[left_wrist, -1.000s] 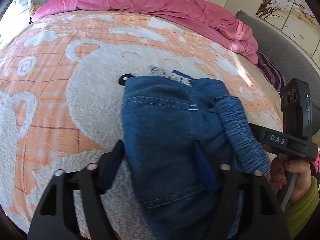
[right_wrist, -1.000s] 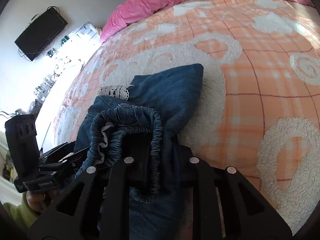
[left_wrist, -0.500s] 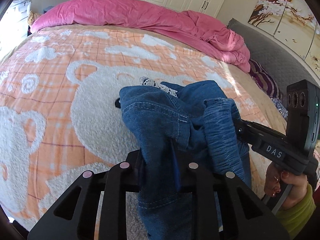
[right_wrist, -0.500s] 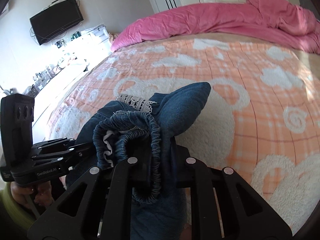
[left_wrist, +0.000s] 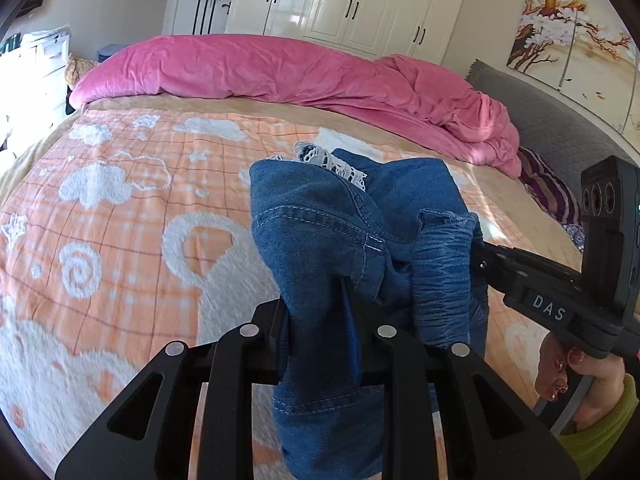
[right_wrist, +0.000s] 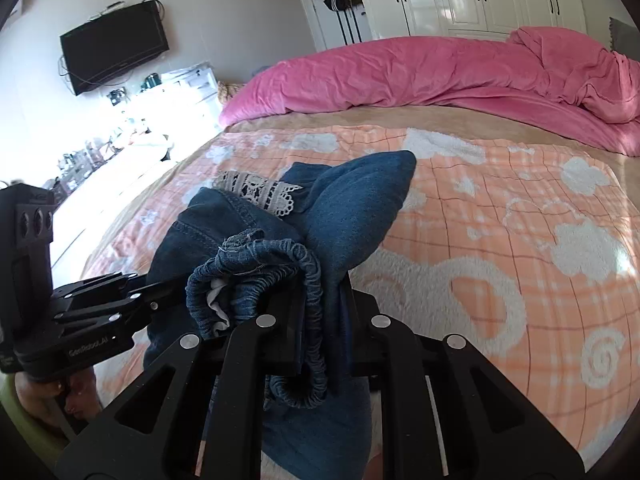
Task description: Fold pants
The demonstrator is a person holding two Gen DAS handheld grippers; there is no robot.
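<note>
The blue denim pants (left_wrist: 320, 240) hang bunched above the bed, gripped from both sides. My left gripper (left_wrist: 320, 320) is shut on a folded denim edge, with cloth spilling below its jaws. My right gripper (right_wrist: 320, 312) is shut on the gathered elastic waistband (right_wrist: 308, 272) and the layer beside it. A white lace trim (right_wrist: 260, 192) shows at the top of the bundle. In the left wrist view the right gripper's tips are buried in the waistband (left_wrist: 440, 272). A hand in a green sleeve (left_wrist: 592, 380) holds that gripper's handle.
An orange checked blanket (left_wrist: 120, 240) with fluffy white shapes covers the bed. A pink duvet (left_wrist: 320, 76) is heaped along the far side. A grey headboard (left_wrist: 560, 132) and striped pillow (left_wrist: 548, 188) lie right. White wardrobes (left_wrist: 360, 0) stand behind, a wall TV (right_wrist: 114, 48) left.
My left gripper's jaws, wide around the denim a second ago, have closed on it. Both grippers have risen and tilted up, lifting the pants off the blanket.
</note>
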